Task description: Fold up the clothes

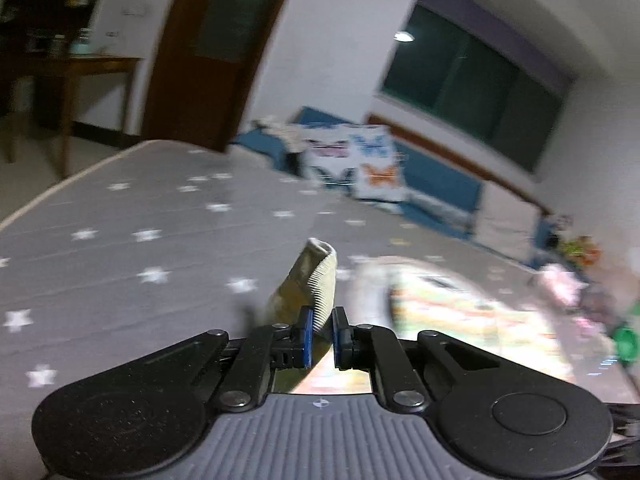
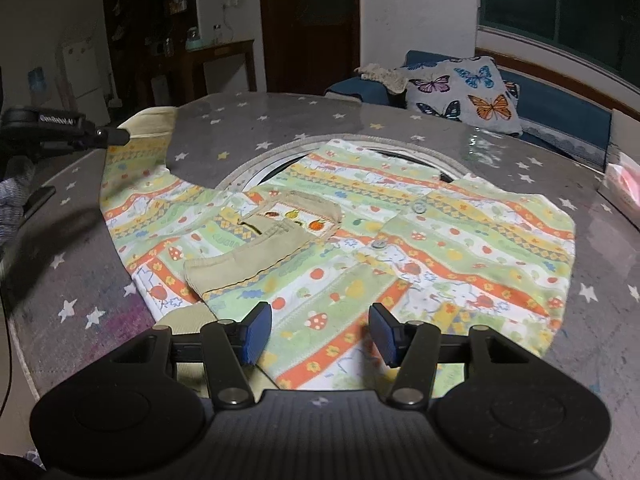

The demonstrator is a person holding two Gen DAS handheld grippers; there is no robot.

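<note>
Beige ribbed cuff (image 1: 320,280) pinched between left gripper (image 1: 323,336) fingers (image 1: 306,336); right gripper (image 2: 320,334) spread wide.

Legible text, one item: white lettering on the black body of the left gripper (image 2: 116,136), seen at the left edge of the right wrist view; it appears to read "GenRobot.AI", though small and soft. Garment (image 2: 340,248) print: pictures only, no words legible. Left wrist view: blurred, nothing readable.
</note>
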